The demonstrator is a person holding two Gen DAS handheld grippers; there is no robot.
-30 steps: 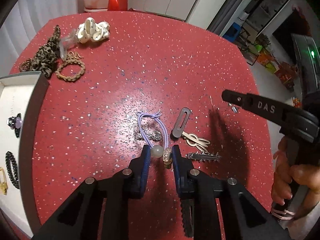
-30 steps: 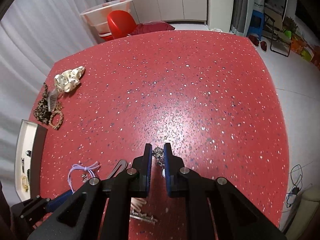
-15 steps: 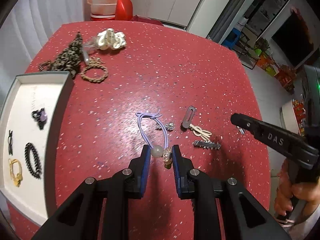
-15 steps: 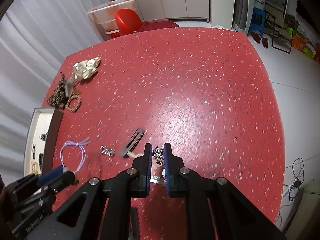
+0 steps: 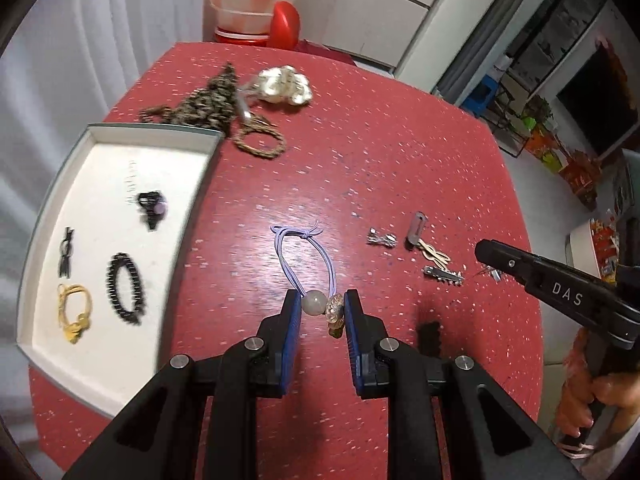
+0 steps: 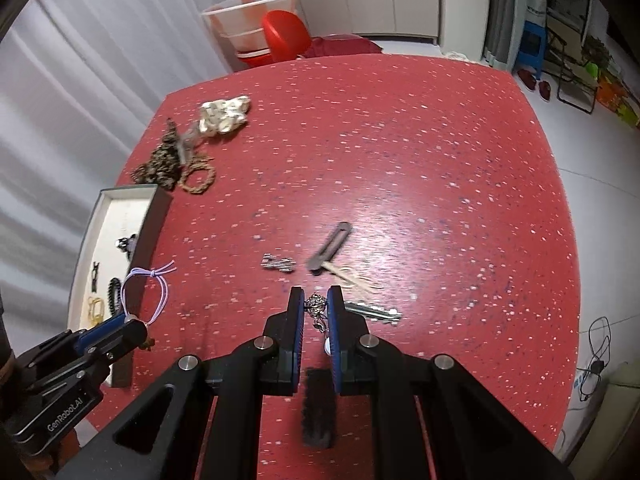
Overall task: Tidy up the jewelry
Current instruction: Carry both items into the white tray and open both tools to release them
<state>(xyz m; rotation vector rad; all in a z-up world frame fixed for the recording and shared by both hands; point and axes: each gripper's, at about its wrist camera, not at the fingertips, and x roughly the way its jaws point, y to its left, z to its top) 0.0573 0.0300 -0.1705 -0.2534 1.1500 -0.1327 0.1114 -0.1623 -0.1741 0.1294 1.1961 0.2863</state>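
My left gripper (image 5: 320, 304) is shut on the beads of a lilac elastic hair tie (image 5: 306, 256), which hangs lifted above the red table (image 5: 360, 140). The same hair tie (image 6: 146, 292) shows at the left of the right wrist view, held by the left gripper (image 6: 132, 326). My right gripper (image 6: 315, 304) is shut on a small silver earring (image 6: 316, 306) with a dangling piece. A white jewelry tray (image 5: 48, 216) lies at the left with a black bracelet (image 5: 124, 288), a yellow tie (image 5: 74, 312) and black clips in it.
Loose on the table are a grey hair clip (image 6: 330, 246), a silver earring (image 6: 278, 263), a beige pin and a toothed silver clip (image 6: 372, 311). A shell bracelet (image 5: 284, 85), brown chains and a rope ring (image 5: 260, 142) lie at the far side. A person's hand (image 5: 592, 400) holds the right gripper.
Both grippers have risen and drifted left with their items. The hair tie has come off the table. The tray has come much further into the left wrist view.
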